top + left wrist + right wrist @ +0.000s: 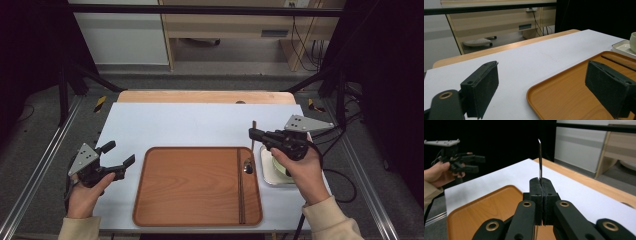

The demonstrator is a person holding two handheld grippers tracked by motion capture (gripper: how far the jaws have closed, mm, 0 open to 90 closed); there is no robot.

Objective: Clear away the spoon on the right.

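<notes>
1. High view: right gripper (254, 133) just past the tray's (195, 187) far right corner, jaws pinching a thin dark chopstick (253, 125); probably being set beside its mate (240, 190) along the tray's right side. Left gripper (120, 157) idles left of the tray, jaws spread.
2. Left gripper view: pads (482, 87) wide apart, nothing between; tray (564, 97) ahead-right.
3. Right gripper view: jaws pressed on the chopstick (540, 160), slim, dark, glossy, standing upright above the tray (486, 207).

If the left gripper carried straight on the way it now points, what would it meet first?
Probably the wooden tray: the open left gripper aims right and slightly forward toward its near-left rim, though height above the table is unclear.
</notes>
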